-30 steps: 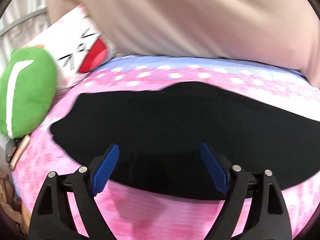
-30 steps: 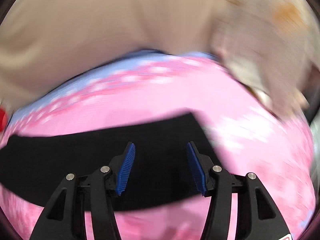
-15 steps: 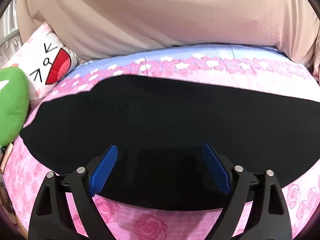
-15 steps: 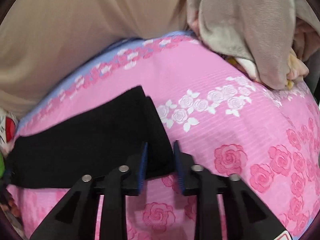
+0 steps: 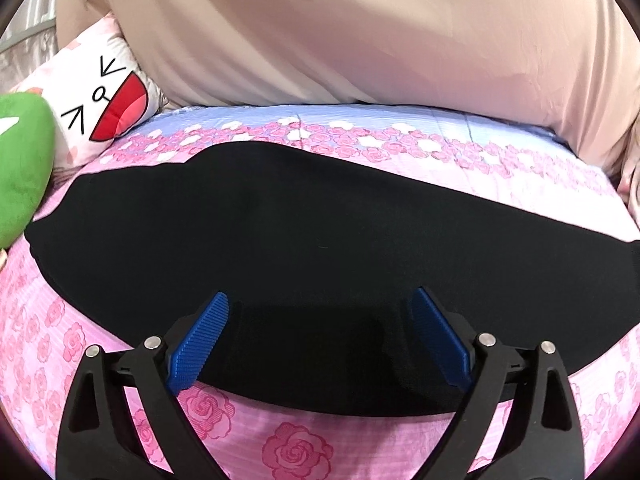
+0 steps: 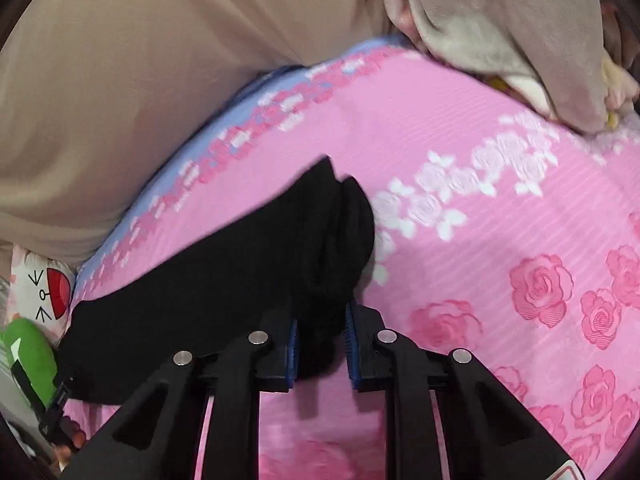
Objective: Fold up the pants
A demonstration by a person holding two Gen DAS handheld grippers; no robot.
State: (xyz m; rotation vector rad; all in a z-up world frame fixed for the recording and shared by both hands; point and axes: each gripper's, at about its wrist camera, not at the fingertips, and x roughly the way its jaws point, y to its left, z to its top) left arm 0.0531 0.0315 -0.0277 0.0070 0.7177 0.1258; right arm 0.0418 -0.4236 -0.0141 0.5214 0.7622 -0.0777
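- Pink rose-print bed sheet [image 5: 296, 446] fills both views; we note a cartoon-face pillow [image 5: 100, 100] and green plush [image 5: 20, 160] at left of the left wrist frame.
- Black pants [image 5: 280, 240] lie flat across frame centre.
- Left tongs [image 5: 320, 344] stand wide open over the pants' near edge, holding nothing.
- Right tongs [image 6: 320, 344] are clamped on a bunched pants end [image 6: 336, 240], lower centre.
- Beige clothing [image 6: 120, 80] occupies the upper frame.

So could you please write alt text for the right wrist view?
The right gripper is shut on a bunched end of the black pants, which lie on a pink rose-print bedsheet. A beige garment fills the top left.
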